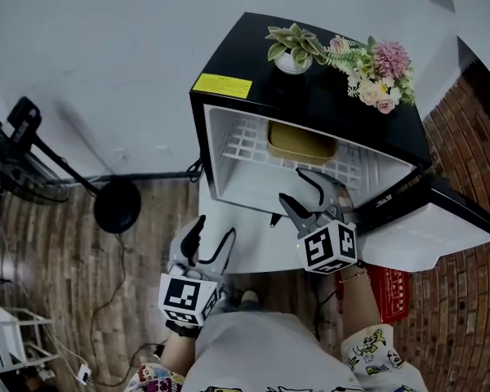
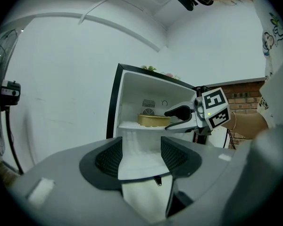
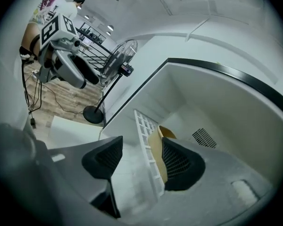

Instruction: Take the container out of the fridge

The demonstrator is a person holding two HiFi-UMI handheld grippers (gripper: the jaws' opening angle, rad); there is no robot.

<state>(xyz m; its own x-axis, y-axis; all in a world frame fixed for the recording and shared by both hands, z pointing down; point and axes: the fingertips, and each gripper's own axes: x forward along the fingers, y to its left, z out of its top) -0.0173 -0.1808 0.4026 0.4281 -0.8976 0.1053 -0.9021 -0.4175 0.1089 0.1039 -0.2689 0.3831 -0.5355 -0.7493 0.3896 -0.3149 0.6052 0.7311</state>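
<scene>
A black mini fridge [image 1: 310, 100] stands with its door [image 1: 429, 227] swung open to the right. On the white wire shelf [image 1: 245, 145] inside lies a flat tan container [image 1: 300, 143], toward the back. My right gripper [image 1: 292, 184] is open at the fridge mouth and points in at the shelf. In the right gripper view the container [image 3: 156, 147] shows edge-on ahead, close to the right-hand jaw of the gripper [image 3: 141, 159], with no pad touching it. My left gripper [image 1: 214, 233] hangs open and empty, lower and to the left, outside the fridge. The left gripper view shows the container [image 2: 153, 120] and right gripper [image 2: 172, 119].
A potted plant [image 1: 292, 51] and a bunch of flowers [image 1: 376, 68] sit on the fridge top. The fridge rests on a white slab [image 1: 245, 243]. A standing fan's round base [image 1: 118, 204] is on the wood floor at left. A brick wall [image 1: 474, 137] is at right.
</scene>
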